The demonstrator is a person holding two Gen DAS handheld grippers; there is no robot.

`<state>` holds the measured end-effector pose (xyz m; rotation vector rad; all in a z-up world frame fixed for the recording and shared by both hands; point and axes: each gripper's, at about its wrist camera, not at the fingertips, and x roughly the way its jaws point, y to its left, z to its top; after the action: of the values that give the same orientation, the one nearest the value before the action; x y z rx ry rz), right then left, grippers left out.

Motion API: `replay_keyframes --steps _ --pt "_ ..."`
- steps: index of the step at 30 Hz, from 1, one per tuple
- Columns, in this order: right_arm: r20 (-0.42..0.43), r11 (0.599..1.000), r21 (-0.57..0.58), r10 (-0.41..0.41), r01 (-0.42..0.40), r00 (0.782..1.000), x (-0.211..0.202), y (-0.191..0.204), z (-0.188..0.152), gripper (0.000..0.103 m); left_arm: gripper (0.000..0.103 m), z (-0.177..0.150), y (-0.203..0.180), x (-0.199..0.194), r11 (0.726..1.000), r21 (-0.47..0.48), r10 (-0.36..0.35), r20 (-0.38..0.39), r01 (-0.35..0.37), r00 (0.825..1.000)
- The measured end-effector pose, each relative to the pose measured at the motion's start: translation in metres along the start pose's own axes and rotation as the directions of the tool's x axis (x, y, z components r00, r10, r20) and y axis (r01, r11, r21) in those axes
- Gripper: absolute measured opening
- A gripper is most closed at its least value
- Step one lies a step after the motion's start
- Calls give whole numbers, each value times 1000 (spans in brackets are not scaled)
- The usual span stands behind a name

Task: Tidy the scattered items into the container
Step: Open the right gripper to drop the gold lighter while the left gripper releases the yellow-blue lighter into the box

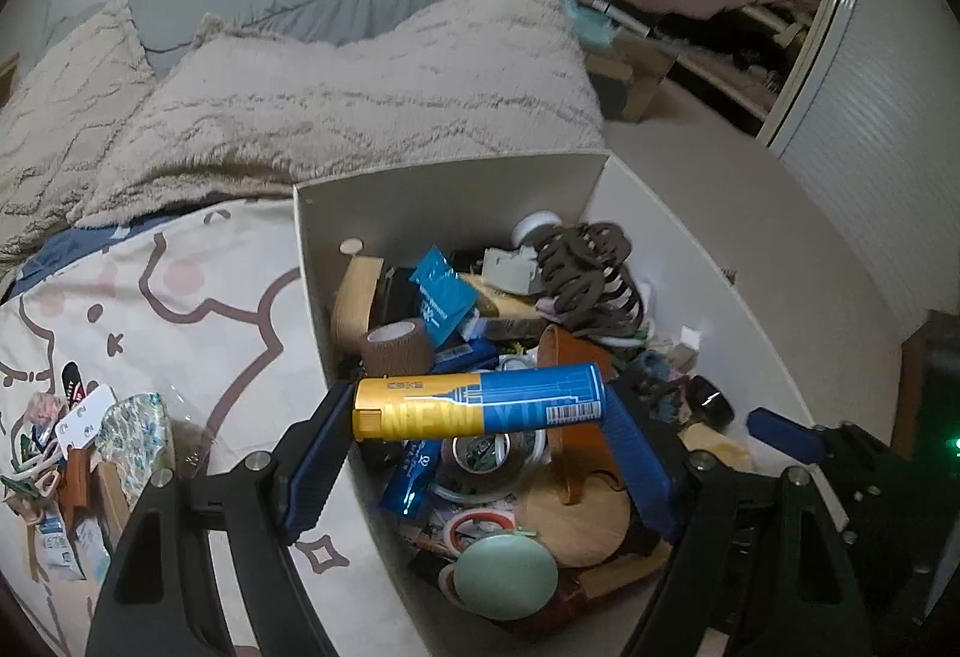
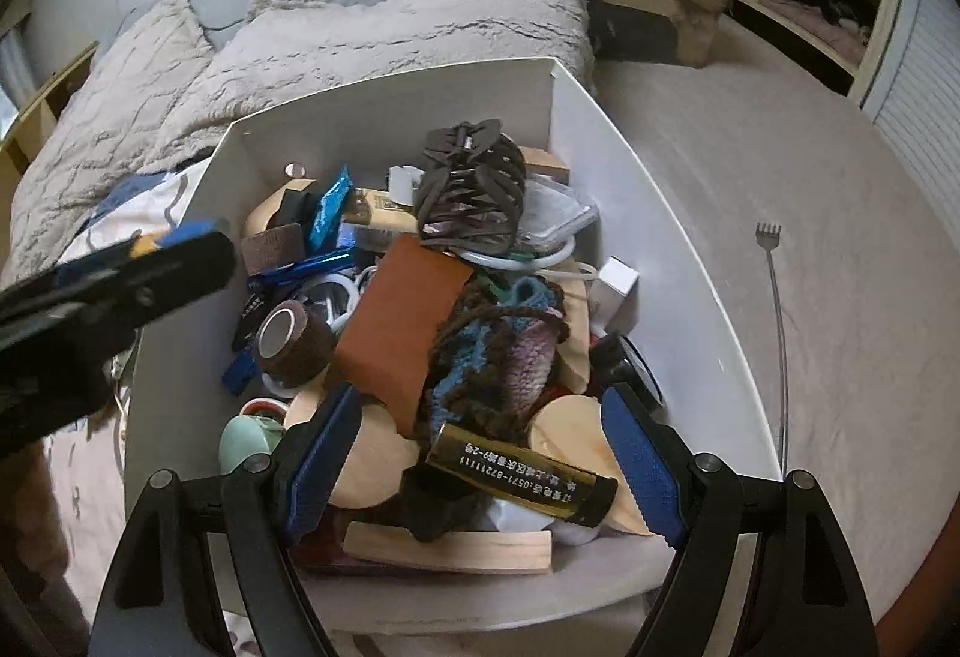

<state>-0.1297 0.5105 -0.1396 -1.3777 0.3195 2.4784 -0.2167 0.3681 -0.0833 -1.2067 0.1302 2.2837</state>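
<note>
My left gripper [image 1: 477,405] is shut on a blue and yellow tube [image 1: 480,402], gripped end to end and held level just above the near left corner of the white box [image 1: 450,189]. The box [image 2: 390,117] is piled with several items: a brown hair claw [image 2: 471,189], tape rolls, a rust-coloured pouch [image 2: 408,321] and wooden pieces. My right gripper [image 2: 483,405] stands open over the box's near end. A black and gold tube [image 2: 522,480] lies tilted between its fingers, resting on the pile and clear of the left pad. In the right wrist view, my left gripper [image 2: 174,243] shows blurred at the left.
Several small loose items [image 1: 60,447] lie on the patterned sheet left of the box. A fluffy beige blanket [image 1: 360,87] covers the bed behind. A metal back scratcher [image 2: 777,309] lies right of the box. An open wardrobe [image 1: 750,9] is at the far right.
</note>
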Motion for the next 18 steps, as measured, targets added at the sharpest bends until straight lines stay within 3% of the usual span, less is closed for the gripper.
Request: replay_keyframes --steps 6,11,18 --pt "-8 1000 -21 -7 7 1000 3 0 -2 82 81 0 -2 23 999 -39 10 -43 -12 999" --pt "-5 1000 -26 1 -1 1000 2 1 -2 82 81 5 -3 34 998 -37 44 -29 -45 999" --pt "-8 1000 -14 1 -1 1000 4 -2 -2 82 84 8 10 36 995 -103 -2 1 2 1000"
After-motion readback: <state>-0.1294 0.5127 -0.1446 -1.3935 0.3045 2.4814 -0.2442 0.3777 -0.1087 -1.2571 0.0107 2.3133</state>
